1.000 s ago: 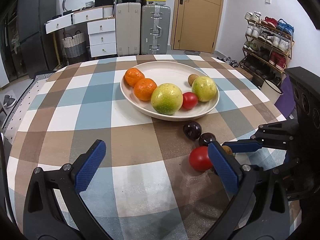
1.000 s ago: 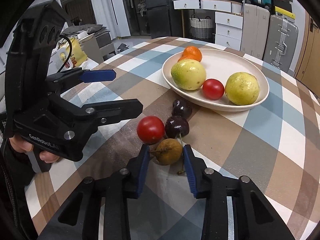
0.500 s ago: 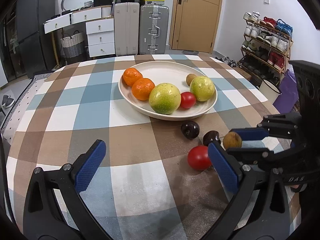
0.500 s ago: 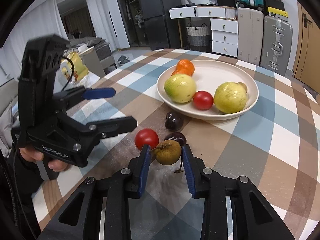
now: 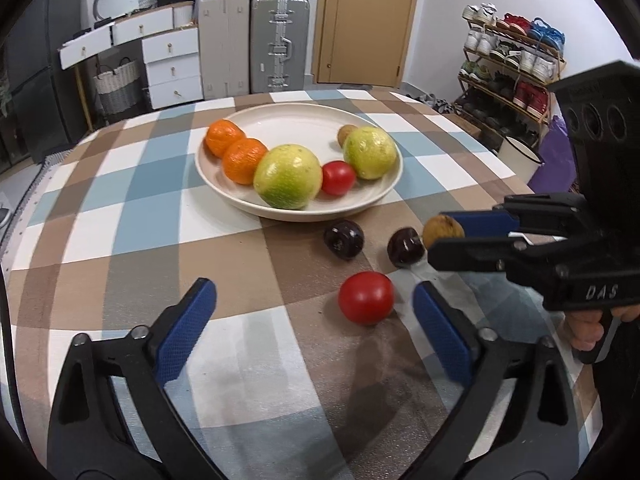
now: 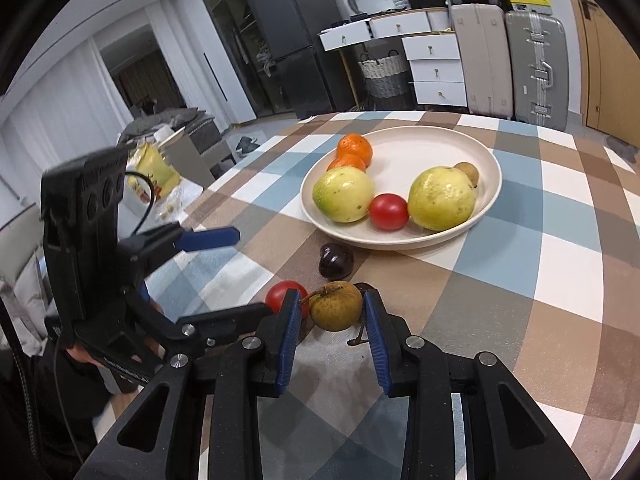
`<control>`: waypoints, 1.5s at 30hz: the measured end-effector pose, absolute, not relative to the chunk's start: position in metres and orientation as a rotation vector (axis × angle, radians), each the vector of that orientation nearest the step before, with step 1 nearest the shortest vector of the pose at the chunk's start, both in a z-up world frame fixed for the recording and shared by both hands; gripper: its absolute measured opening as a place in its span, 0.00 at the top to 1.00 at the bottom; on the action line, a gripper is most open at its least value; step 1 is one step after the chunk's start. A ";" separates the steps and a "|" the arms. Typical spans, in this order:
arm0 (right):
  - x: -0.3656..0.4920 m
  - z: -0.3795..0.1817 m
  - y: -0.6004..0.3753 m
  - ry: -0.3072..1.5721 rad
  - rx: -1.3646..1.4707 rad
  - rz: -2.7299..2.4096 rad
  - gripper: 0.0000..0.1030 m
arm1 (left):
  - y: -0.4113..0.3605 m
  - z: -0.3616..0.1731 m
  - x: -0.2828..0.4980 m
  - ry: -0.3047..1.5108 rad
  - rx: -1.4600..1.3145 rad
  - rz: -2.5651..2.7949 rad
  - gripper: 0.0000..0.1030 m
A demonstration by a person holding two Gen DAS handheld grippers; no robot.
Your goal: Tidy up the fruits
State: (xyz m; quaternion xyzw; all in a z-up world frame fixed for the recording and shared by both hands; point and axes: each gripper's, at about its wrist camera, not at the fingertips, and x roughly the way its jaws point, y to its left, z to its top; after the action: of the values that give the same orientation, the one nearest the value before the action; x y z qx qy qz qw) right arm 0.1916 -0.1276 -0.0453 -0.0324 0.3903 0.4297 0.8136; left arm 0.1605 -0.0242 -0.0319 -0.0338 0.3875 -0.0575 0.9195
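Observation:
My right gripper point(image 6: 331, 309) is shut on a small brown fruit point(image 6: 335, 306) and holds it above the table; it also shows in the left wrist view point(image 5: 443, 231). A cream plate point(image 5: 384, 196) holds two oranges point(image 5: 244, 160), two green-yellow fruits point(image 5: 288, 176), a red tomato point(image 5: 338, 177) and a small brown fruit point(image 5: 344, 133). On the cloth lie a red tomato point(image 5: 365, 298) and two dark plums point(image 5: 344, 238), point(image 5: 405, 247). My left gripper point(image 5: 314, 320) is open and empty, with the tomato between its jaws' line.
The round table has a checked cloth point(image 5: 120, 208). Behind it stand suitcases point(image 5: 280, 44), white drawers point(image 5: 172, 68), a door and a shoe rack point(image 5: 512, 64). A fridge point(image 6: 288, 48) shows in the right wrist view.
My right gripper has lifted the small brown fruit off the cloth and carried it up and toward the plate. My left gripper has moved slightly closer to the loose tomato.

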 end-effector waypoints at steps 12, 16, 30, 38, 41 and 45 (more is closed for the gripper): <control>0.193 -0.042 -0.133 0.832 -0.015 0.922 0.68 | -0.040 -0.043 0.170 0.857 -0.089 -0.235 0.72; 0.197 -0.044 -0.136 0.847 0.013 0.923 0.68 | -0.037 -0.040 0.168 0.840 -0.110 -0.239 0.72; 0.211 -0.039 -0.156 0.861 0.177 0.943 0.68 | -0.032 -0.036 0.164 0.820 -0.125 -0.230 0.72; 0.209 -0.031 -0.157 0.833 0.191 0.949 0.69 | -0.027 -0.028 0.159 0.784 -0.140 -0.225 0.72; 0.210 -0.033 -0.156 0.836 0.157 0.923 0.69 | -0.026 -0.028 0.159 0.787 -0.141 -0.223 0.72; 0.207 -0.038 -0.147 0.811 -0.015 0.754 0.68 | -0.028 -0.029 0.159 0.796 -0.137 -0.219 0.72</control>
State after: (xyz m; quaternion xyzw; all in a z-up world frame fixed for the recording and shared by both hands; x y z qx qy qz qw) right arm 0.2070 -0.1473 -0.0377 -0.0072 0.3849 0.3580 0.8506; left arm 0.1595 -0.0279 -0.0291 -0.0663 0.3865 -0.1062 0.9138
